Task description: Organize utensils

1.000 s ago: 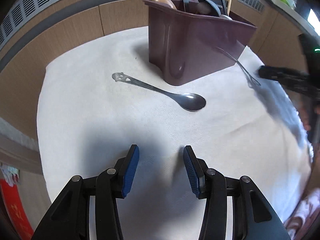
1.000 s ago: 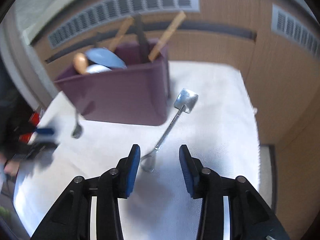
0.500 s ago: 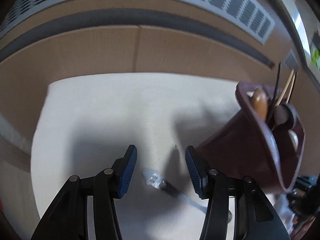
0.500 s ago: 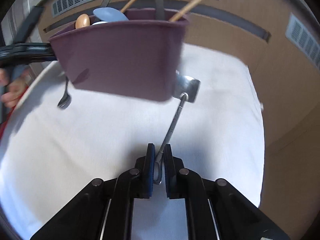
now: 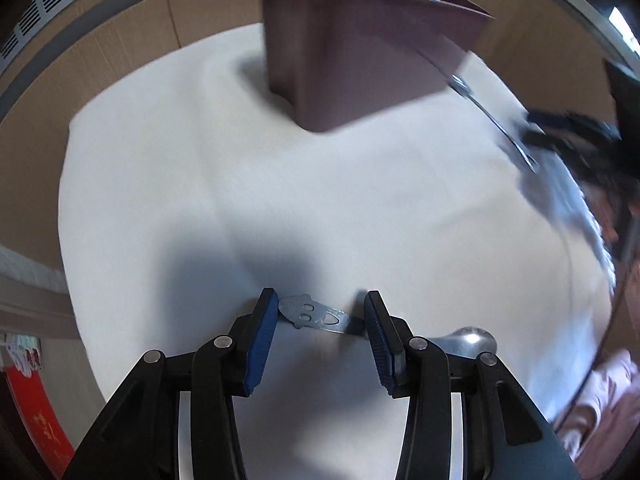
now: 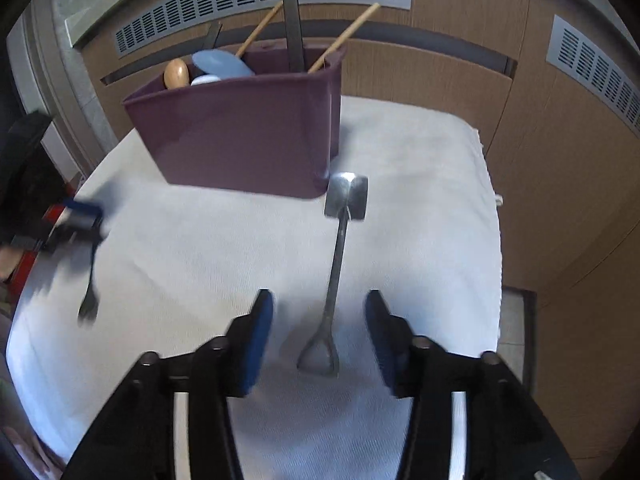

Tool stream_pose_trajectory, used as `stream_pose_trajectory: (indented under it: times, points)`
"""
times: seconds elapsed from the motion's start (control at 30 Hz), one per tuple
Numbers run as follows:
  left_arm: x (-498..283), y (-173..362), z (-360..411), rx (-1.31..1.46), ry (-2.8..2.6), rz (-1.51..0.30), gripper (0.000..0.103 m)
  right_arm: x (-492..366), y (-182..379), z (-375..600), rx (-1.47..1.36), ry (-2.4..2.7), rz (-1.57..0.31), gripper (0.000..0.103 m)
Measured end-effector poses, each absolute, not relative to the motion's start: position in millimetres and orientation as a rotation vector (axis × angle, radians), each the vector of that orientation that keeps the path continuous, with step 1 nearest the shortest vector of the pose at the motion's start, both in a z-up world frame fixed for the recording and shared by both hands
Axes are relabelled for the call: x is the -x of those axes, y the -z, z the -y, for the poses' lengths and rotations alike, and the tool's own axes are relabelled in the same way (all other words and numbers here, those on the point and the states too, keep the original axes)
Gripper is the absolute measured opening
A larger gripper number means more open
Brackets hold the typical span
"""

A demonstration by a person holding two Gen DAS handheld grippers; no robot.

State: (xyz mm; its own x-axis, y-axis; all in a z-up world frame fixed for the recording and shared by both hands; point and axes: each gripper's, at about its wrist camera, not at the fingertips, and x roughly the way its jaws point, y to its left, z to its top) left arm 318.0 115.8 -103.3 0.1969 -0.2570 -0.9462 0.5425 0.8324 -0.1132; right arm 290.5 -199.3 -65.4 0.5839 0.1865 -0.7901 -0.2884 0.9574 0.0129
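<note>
So there's a white cloth [image 5: 168, 184] spread over the table with a purple bin [image 6: 248, 136] standing on it toward the back, already stuffed with wooden handles, a wooden spoon and a pale blue scoop; the left gripper [image 5: 319, 334] is low over the cloth with its jaws closing in on the flat cut-out handle end of a metal spoon [image 5: 308, 315] that lies crosswise between the blue pads; the pads aren't touching it, and the bowl of that spoon pokes out just past the right finger; the right gripper [image 6: 320, 332] has its jaws opening, spread either side of a little shovel-shaped metal spoon [image 6: 334, 280] lying on the cloth, looped handle end between the pads, flat blade right beside the bin's front corner; pads clear of it too.
</note>
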Motion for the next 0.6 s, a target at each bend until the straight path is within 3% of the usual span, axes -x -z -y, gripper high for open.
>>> stream_pose_trajectory:
  times: [0.17,0.3,0.33,0.37,0.4,0.6]
  points:
    - [-289.9,95.7,-109.5,-0.311,0.636,-1.299,0.047,-341.8,74.3,194.5,0.064,-0.209,-0.895,0.055]
    - [-254.4,79.6,-108.0,-0.375,0.675,-1.23,0.048,-372.4,90.0,183.4,0.119,-0.218,-0.923,0.054]
    - [-251.1,74.8,-106.9,-0.397,0.692,-1.212,0.049,-372.6,90.1,181.8,0.131,-0.224,-0.93,0.051]
    - [-244.7,70.2,-102.5,-0.433,0.721,-1.191,0.052,-371.7,88.2,181.0,0.142,-0.224,-0.94,0.036]
    - [-240.1,70.6,-98.8,-0.471,0.75,-1.176,0.054,-369.4,86.0,181.4,0.159,-0.217,-0.954,0.031]
    - [-202.4,85.4,-49.2,-0.875,0.947,-1.137,0.058,-322.2,67.7,202.9,0.089,-0.273,-0.986,0.03]
